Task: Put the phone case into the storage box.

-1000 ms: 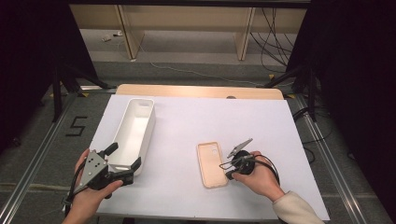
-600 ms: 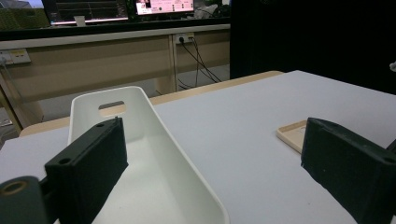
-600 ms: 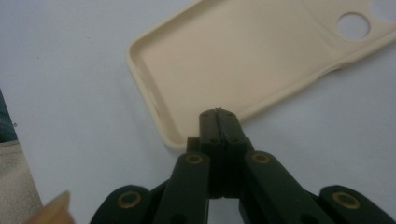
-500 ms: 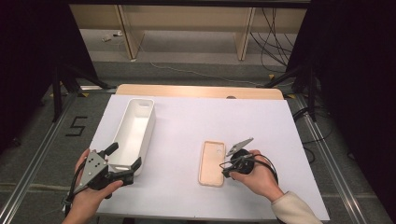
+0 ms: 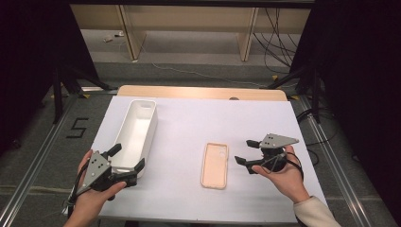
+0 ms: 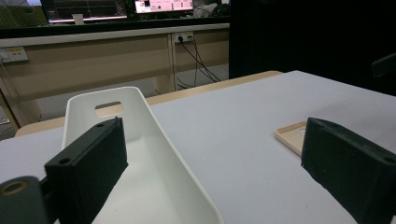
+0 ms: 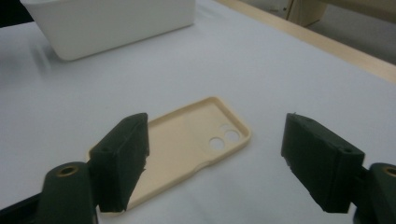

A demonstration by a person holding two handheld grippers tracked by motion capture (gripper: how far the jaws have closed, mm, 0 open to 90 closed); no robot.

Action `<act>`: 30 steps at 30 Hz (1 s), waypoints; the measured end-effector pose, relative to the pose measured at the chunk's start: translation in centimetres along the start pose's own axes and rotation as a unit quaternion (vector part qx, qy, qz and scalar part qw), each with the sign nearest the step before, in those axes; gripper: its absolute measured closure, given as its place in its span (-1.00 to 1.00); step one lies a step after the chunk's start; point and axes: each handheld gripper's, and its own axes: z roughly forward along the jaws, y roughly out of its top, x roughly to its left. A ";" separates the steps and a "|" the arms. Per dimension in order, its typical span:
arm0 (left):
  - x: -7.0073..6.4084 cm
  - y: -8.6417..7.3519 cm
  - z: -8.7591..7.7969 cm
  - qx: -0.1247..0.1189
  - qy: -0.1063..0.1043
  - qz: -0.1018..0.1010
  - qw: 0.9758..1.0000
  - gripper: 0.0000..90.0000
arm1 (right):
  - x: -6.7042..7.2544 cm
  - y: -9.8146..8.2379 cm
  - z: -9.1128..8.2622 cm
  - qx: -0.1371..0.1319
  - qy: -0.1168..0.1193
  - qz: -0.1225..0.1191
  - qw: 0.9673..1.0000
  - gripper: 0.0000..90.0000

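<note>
The right tongs [image 5: 247,152] stand wide apart with nothing between them; their jaws have just been opening, and the cream phone case [image 5: 215,165] now lies free on the white worktop [image 5: 198,123], just off the jaw tips on the side away from the holding hand [image 5: 283,174]. In the right gripper view the case [image 7: 187,144] lies flat with its hollow side up, one long edge running close under the left-hand jaw and the two camera holes at the far end; the pads touch neither edge. Bare worktop lies open all round the case, and between it and the white bin [image 5: 136,132] there is a broad clear strip.

The left tongs [image 5: 127,159] are also open and straddle the near end of the bin: in the left gripper view one jaw sits inside the bin [image 6: 140,154], close to its left wall, and the other stands outside it over bare worktop, with the bin's right wall running between them. I cannot tell whether either pad touches that wall. A corner of the case [image 6: 292,135] shows just behind the outer jaw. The bin's far end lies near the worktop's back edge, and the left hand [image 5: 90,198] sits at the near edge.
</note>
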 end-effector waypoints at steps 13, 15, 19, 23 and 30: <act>0.0 0.0 -0.3 0.002 0.000 0.002 1.000 -0.86 | 0.7 0.9 -2.2 -0.095 0.007 0.019 0.995 -0.63; 0.0 0.1 -0.4 0.000 0.001 0.003 1.000 -0.86 | 0.8 1.0 -2.2 -0.094 0.010 0.017 0.995 -0.64; -0.1 0.0 -0.4 0.002 0.000 0.004 1.000 -0.86 | 1.1 1.1 -1.8 -0.087 0.015 0.010 0.996 -0.63; -0.1 0.0 -0.5 0.001 -0.001 0.007 1.000 -0.86 | 1.7 1.5 -1.2 -0.035 0.030 -0.028 0.999 -0.61; -0.1 0.0 -0.9 0.000 -0.001 0.006 1.000 -0.86 | 3.7 2.4 0.1 0.040 0.052 -0.105 0.992 -0.54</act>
